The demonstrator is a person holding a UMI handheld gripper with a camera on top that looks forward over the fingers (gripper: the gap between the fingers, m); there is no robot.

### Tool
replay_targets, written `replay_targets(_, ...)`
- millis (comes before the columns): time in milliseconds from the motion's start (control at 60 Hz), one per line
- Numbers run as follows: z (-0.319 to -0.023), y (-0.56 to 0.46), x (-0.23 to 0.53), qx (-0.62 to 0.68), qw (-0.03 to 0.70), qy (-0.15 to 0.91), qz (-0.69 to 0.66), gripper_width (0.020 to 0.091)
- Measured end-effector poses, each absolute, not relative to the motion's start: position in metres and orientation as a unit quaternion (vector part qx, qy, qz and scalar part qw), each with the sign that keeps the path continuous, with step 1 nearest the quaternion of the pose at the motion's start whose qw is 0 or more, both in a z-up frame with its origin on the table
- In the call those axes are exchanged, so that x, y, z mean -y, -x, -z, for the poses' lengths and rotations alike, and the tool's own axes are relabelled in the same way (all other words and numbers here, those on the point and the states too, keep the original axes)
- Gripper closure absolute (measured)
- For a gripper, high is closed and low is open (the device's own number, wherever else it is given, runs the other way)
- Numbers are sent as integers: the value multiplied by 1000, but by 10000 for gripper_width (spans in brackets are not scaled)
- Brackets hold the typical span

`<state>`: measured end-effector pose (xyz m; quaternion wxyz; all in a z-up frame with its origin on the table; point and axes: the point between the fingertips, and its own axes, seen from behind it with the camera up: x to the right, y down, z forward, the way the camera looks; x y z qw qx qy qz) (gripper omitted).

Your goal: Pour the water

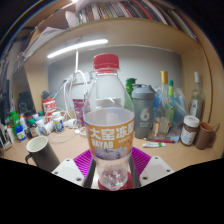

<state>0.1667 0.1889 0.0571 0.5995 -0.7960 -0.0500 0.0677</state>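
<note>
Between the tongs (112,172), upright water bottle (109,125), gripped, desk (185,157) beyond

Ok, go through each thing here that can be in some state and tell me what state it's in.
Water bottle: upright, red cap on, standing between the fingers.
Gripper: fingers at both sides of the bottle's base.
Grey mug: upright on the desk, contents not visible.
Grey shaker bottle: upright, lid on.

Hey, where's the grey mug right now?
In the gripper view the grey mug stands on the desk, left of the water bottle held between the gripper fingers.
</note>
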Motion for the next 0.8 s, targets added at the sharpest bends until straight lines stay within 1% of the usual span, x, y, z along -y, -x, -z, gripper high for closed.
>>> replay_targets(17,-55,-169,-187,47,591,803,-64,493)
replay_targets(50,-49,-173,-184,40,575,815,-58,371)
replay_targets(100,-52,-175,-177,31,569,819,-60,242)
replay_targets(150,-59,-174,-168,22,572,817,-70,264)
replay_targets(250,-65,-176,-138,10,555,828,-75,263)
replay_targets(350,-80,-179,-103,6,551,832,-60,263)
replay_targets(433,-101,-177,-67,3,550,833,-56,262)
replay_targets(567,-141,-170,-6,-8,554,832,-40,262)
replay_targets(800,-186,-148,86,-11,547,836,-30,266)
